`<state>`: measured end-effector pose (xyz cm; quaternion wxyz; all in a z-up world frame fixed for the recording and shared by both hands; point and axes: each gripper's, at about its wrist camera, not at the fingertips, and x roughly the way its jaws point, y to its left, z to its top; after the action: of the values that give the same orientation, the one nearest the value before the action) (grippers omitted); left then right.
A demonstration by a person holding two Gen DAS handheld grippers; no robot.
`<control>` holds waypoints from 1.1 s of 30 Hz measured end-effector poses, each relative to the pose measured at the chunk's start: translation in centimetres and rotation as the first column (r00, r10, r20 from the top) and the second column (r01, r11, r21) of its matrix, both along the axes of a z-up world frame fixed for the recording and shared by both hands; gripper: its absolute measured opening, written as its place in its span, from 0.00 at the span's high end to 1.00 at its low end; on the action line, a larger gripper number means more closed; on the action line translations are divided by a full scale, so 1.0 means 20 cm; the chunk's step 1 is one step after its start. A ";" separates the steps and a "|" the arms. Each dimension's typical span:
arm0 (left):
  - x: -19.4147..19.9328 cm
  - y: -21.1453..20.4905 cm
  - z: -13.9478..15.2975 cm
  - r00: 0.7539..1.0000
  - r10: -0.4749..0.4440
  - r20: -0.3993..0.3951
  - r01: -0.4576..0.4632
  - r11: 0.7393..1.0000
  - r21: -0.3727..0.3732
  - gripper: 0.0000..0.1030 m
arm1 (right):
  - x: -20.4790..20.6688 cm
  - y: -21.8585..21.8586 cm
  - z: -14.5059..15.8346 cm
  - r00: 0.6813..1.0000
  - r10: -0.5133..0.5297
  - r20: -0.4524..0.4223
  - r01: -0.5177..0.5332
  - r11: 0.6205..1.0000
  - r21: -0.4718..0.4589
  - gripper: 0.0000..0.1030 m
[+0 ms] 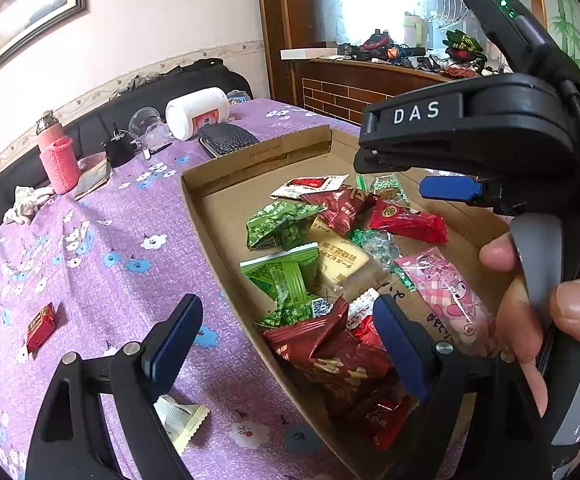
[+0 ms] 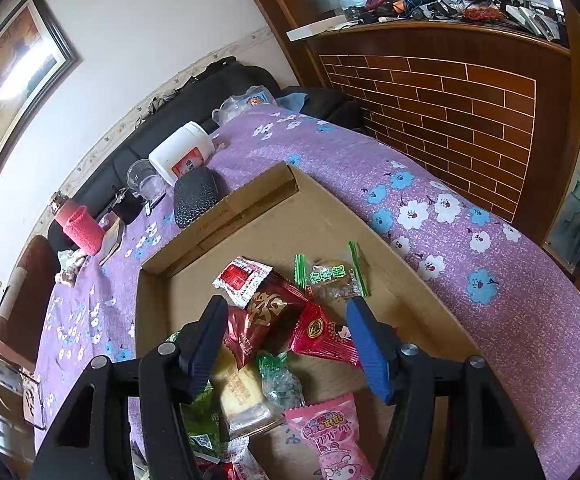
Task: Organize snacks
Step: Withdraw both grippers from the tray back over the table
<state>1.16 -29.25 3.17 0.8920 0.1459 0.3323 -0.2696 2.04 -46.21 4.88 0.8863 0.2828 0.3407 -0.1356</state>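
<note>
A shallow cardboard tray [image 1: 226, 216] on the table holds several wrapped snacks: green packs [image 1: 282, 226], red packs [image 1: 406, 220], a pale biscuit pack [image 1: 342, 260] and a pink cartoon pack [image 1: 446, 292]. My left gripper [image 1: 286, 320] stands open over the tray's near left edge, above a dark red pack [image 1: 322, 344], with nothing pressed between its pads. One small red pack [image 1: 41, 326] and a pale sachet [image 1: 182, 420] lie outside on the cloth. My right gripper [image 2: 286, 312] hangs open above a dark red pack [image 2: 270, 308] and a bright red one [image 2: 322, 336]. A hand [image 1: 522, 312] holds it.
The purple flowered tablecloth [image 1: 102, 248] covers the table. At its far end lie a tipped white jar [image 1: 196, 112], a clear cup [image 1: 148, 124], a dark patterned case [image 1: 226, 140] and a pink sleeved bottle [image 1: 56, 156]. A brick-pattern wooden counter [image 2: 450, 100] stands behind on the right.
</note>
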 end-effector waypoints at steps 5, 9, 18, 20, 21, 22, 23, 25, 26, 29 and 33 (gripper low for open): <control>0.00 0.00 -0.01 1.000 -0.003 0.003 0.003 1.000 0.006 0.16 | -0.01 0.02 0.02 1.000 -0.002 0.015 0.002 0.999 -0.036 0.35; -0.03 -0.01 0.01 0.999 -0.010 0.035 0.010 1.000 0.007 0.10 | -0.09 0.03 0.05 0.999 -0.019 0.048 0.022 0.998 -0.059 0.33; -0.08 0.06 0.09 0.997 -0.001 0.082 0.005 0.998 -0.056 0.08 | -0.55 0.01 0.17 0.972 -0.135 0.192 0.165 0.975 -0.148 0.24; -0.08 0.08 0.12 0.997 0.009 0.082 -0.002 0.997 -0.083 0.07 | -0.65 0.02 0.19 0.962 -0.159 0.221 0.197 0.967 -0.161 0.18; -0.08 0.09 0.14 0.997 0.014 0.074 -0.008 0.996 -0.088 0.06 | -0.69 0.02 0.19 0.960 -0.161 0.229 0.203 0.964 -0.171 0.16; -0.07 0.10 0.15 0.998 0.025 0.061 -0.019 0.996 -0.091 0.06 | -0.73 0.04 0.19 0.960 -0.152 0.236 0.199 0.961 -0.190 0.16; -0.07 0.12 0.17 0.998 0.036 0.046 -0.031 0.995 -0.095 0.06 | -0.76 0.05 0.19 0.961 -0.149 0.233 0.199 0.958 -0.208 0.16; -0.10 0.16 0.20 0.999 0.048 0.018 -0.046 0.994 -0.101 0.06 | -0.81 0.06 0.18 0.963 -0.145 0.226 0.196 0.955 -0.224 0.16; -0.11 0.17 0.21 0.998 0.054 0.014 -0.052 0.994 -0.100 0.06 | -0.84 0.07 0.17 0.964 -0.141 0.226 0.191 0.956 -0.221 0.15; -0.20 0.24 0.23 0.998 0.061 -0.006 -0.061 0.994 -0.092 0.06 | -0.89 0.10 0.14 0.971 -0.125 0.203 0.172 0.957 -0.234 0.12; -0.36 0.33 0.20 0.998 0.060 -0.007 -0.060 0.997 -0.050 0.05 | -0.95 0.16 0.09 0.974 -0.109 0.196 0.162 0.948 -0.275 0.12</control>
<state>-6.05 -22.74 7.24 0.9022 0.1128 0.3320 -0.2513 -16.92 -43.00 6.78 0.9336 0.1839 0.2162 -0.2189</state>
